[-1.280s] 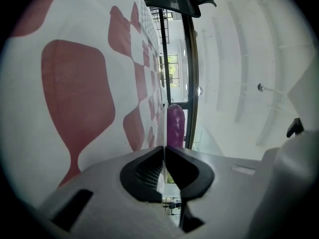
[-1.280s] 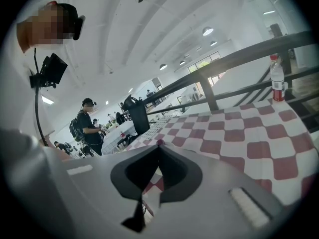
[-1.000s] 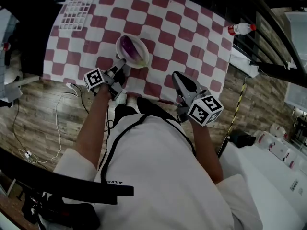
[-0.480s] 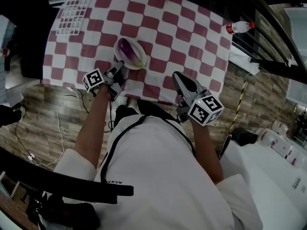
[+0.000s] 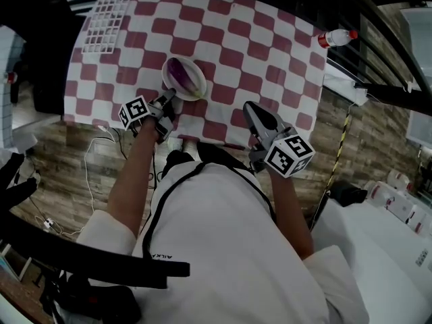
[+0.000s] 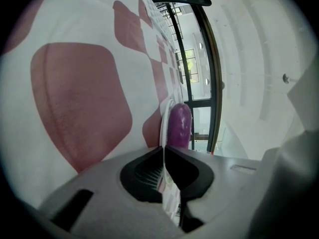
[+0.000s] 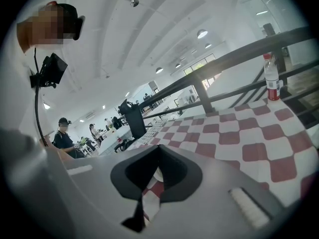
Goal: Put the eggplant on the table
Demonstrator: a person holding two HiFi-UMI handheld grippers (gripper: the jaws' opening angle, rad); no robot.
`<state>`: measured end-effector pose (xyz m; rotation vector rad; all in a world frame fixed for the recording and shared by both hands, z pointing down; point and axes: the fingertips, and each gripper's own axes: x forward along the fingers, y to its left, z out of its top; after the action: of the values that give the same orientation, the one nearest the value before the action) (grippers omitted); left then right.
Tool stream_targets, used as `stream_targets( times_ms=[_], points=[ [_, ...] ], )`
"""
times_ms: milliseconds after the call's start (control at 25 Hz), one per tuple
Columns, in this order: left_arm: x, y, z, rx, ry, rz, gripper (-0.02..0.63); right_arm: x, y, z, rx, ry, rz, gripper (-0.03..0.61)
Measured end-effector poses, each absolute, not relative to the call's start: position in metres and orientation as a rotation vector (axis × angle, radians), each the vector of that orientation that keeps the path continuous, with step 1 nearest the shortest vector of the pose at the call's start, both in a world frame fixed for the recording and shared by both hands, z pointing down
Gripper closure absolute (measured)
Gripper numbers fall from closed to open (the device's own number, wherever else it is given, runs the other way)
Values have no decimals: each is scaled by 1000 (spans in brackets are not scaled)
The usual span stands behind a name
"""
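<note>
We look down on a surface covered with a red-and-white checked cloth (image 5: 256, 39). A glossy purple eggplant (image 5: 179, 71) lies inside a shallow white bowl (image 5: 201, 83), which sits close to the near edge of the surface. The left gripper (image 5: 170, 94) meets the bowl at its near rim. In the left gripper view we see its jaws closing on that thin white rim, which stands pinched between them. The eggplant rises just beyond the jaw tips, inside the bowl and untouched by the jaws. The right gripper (image 5: 248, 106) is held over the near edge of the cloth, well to the right of the bowl. Its jaws are pressed together with nothing between them. A clear plastic bottle with a red cap (image 5: 337, 39) stands by the cloth's far right corner. A white wire grid (image 5: 108, 9) lies at the far left.
</note>
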<state>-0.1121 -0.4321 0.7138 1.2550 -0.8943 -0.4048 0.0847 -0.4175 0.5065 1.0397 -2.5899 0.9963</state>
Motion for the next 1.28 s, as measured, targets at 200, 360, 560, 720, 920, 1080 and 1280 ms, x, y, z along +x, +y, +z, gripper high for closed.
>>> stream_targets(
  times_ms=[200,360,560,720,920,1080,1280],
  points=[
    [-114,-432,718,1214,-933,-355,594,85,-418,504,1055,-2599,1000,571],
    [-114,-431,722,1173,-974,-307,586,86,-417,501,1065,-2605,998,571],
    [-114,-431,723,1149,-1015,-245,582,84,-413,496,1090,-2626,990,571],
    [-115,-430,724,1116,-1060,-196,578,86,-408,493,1110,-2632,991,571],
    [-115,-428,725,1087,-1105,-137,574,91,-400,490,1146,-2636,995,571],
    [-114,-430,720,1112,-1090,-146,502,94,-391,488,1177,-2640,988,571],
    [-119,-425,712,1143,-1081,-159,471,98,-379,486,1209,-2636,986,571]
  ],
)
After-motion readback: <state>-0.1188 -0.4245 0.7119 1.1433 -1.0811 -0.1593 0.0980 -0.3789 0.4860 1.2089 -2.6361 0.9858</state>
